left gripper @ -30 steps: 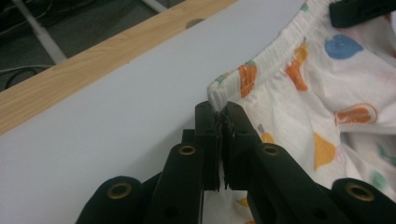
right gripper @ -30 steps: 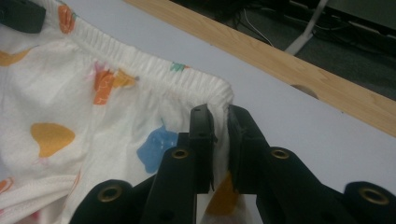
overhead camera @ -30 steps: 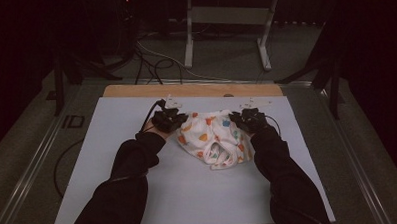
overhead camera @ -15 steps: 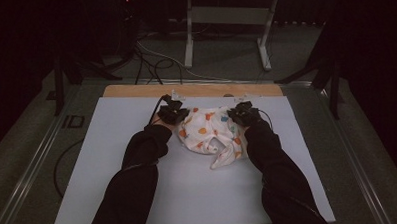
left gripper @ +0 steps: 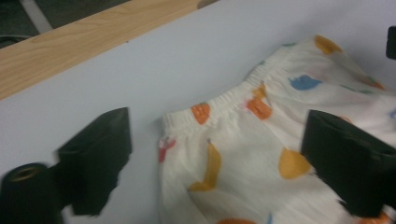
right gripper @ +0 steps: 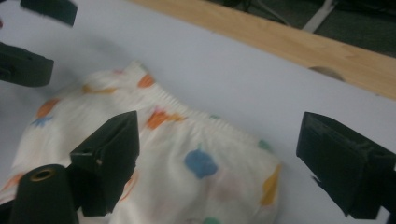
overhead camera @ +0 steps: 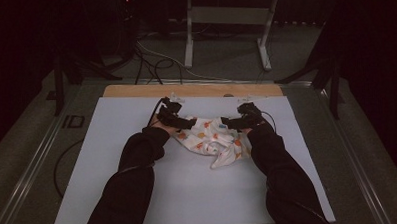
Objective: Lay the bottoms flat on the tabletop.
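Garment: cream patterned shorts (overhead camera: 215,140) lie crumpled on the white table (overhead camera: 112,140), waistband toward the wooden strip (overhead camera: 135,90).
Left gripper (overhead camera: 187,123): jaws spread, just opened, the waistband's corner lying loose between them.
Right gripper (overhead camera: 229,123): jaws spread, just opened, above the waistband's other end, pinching nothing.

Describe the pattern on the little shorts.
Cream shorts with orange, blue and red shapes; clearest in the left gripper view.
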`<state>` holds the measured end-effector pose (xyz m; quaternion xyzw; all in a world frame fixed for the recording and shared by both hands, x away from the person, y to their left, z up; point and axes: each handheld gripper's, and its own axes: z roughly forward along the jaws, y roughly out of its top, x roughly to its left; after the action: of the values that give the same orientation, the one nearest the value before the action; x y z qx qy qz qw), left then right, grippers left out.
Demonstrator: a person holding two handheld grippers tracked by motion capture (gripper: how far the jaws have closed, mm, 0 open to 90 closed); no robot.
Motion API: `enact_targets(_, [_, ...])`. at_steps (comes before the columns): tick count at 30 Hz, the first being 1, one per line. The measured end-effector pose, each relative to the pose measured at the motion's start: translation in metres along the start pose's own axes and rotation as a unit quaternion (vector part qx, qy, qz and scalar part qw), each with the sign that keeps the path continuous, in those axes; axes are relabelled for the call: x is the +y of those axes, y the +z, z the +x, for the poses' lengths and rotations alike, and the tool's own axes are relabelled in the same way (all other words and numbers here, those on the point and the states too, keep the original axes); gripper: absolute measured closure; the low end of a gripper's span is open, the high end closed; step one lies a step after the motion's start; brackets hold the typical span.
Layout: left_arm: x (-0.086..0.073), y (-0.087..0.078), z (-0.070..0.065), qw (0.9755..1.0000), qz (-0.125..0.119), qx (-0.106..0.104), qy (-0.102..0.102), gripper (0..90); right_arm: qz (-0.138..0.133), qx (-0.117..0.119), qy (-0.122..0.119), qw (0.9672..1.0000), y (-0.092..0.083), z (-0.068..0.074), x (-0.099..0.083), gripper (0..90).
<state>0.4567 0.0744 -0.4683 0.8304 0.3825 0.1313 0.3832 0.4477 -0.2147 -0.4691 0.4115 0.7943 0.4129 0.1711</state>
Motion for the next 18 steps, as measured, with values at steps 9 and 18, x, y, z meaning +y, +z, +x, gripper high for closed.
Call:
enact_targets(9, [-0.007, -0.018, -0.01, 0.9993, -0.02, -0.029, 0.011, 3.5, -0.002, 0.029, -0.026, 0.9992, -0.011, 0.023, -0.004, 11.7])
enact_targets(18, [-0.021, -0.057, -0.019, 0.9973, -0.052, -0.046, 0.025, 3.6, -0.033, 0.065, -0.067, 0.9951, -0.038, 0.056, -0.006, 11.1])
